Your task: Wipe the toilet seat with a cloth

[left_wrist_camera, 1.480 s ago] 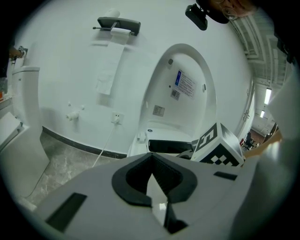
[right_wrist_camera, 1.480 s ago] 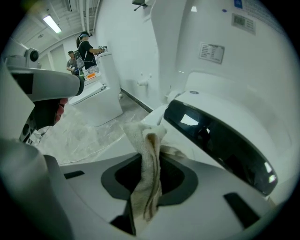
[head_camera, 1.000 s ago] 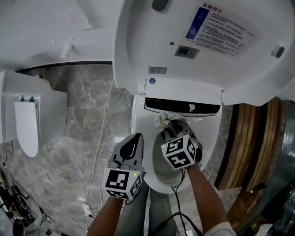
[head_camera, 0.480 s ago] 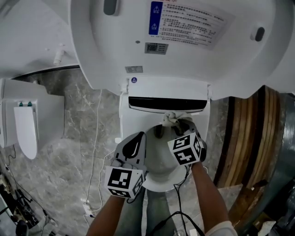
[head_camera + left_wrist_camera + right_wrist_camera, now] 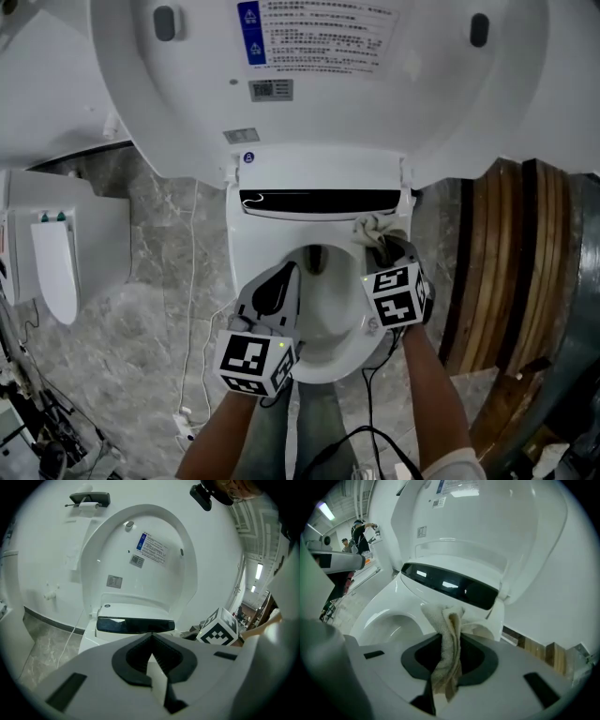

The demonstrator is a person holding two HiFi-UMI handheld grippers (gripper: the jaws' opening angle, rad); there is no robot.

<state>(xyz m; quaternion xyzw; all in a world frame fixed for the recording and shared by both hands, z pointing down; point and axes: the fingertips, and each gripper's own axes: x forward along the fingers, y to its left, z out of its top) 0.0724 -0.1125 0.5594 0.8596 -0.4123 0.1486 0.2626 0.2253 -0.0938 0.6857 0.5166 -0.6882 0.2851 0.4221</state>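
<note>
Finding: the right gripper [image 5: 381, 242] is clamped on the cloth [image 5: 370, 227], a crumpled cream towel whose loose end bunches out ahead of the jaws. The cloth lies on the toilet seat [image 5: 242, 277] at its rear right corner, just below the right end of the dark panel [image 5: 319, 200], with the lid [image 5: 328, 103] standing raised behind.

Change noted: a second ago the cloth sat left of the panel's middle; half a second ago it was nearer the middle; now it is at the right end. The pass has therefore run left to right along the back of the seat.

Judgement: the rear strip appears covered, while the right side, front and left side of the ring are likely still to do.

The left gripper [image 5: 281, 277] is closed with nothing between its jaws, and as before hangs over the seat's left front, taking no part in the wipe
</note>
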